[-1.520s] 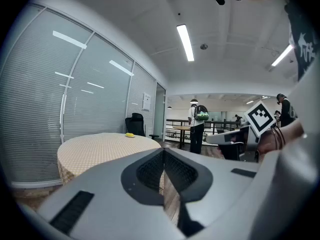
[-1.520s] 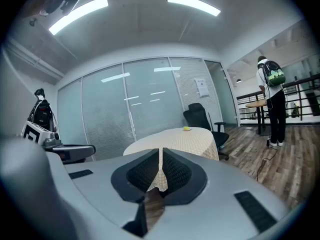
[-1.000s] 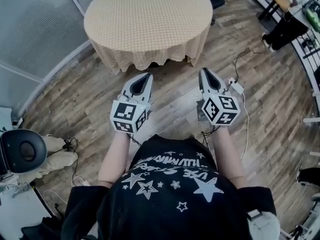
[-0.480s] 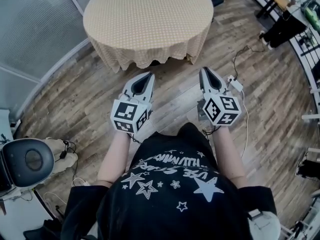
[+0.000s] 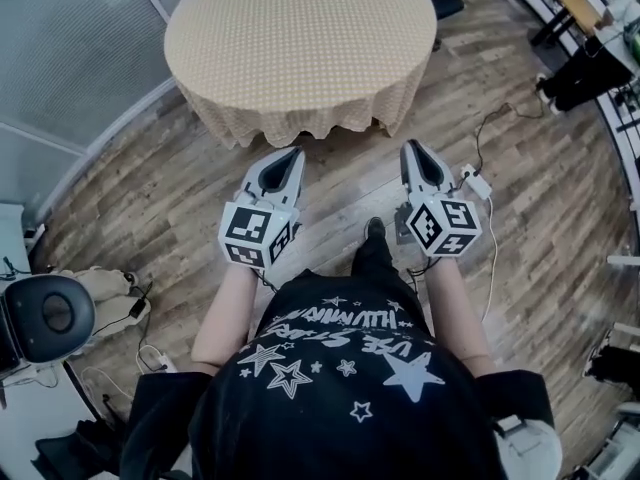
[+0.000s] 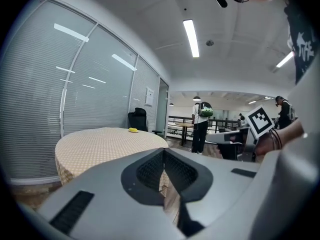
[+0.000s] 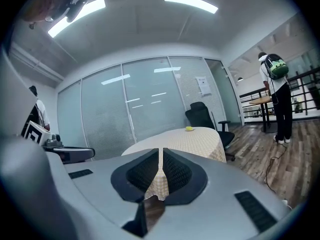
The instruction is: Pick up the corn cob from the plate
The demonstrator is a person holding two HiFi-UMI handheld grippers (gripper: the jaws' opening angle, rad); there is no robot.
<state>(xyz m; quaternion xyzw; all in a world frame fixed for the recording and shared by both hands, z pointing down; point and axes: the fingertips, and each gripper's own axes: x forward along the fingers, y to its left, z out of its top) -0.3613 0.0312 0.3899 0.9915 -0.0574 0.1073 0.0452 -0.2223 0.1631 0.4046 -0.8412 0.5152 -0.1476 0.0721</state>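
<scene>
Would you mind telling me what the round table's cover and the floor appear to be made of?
The table cover looks like matte beige cloth: fine checks, hem hanging in wavy folds. The floor looks like wood or wood-look planks: grain and board seams show.

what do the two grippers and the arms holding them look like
The left claw and right claw are pale grey shells tapering to a point, with black ribbed pads inside. Each carries a white cube at its rear, printed with black square markers. The person wears a black short-sleeved t-shirt with white stars and lettering.
</scene>
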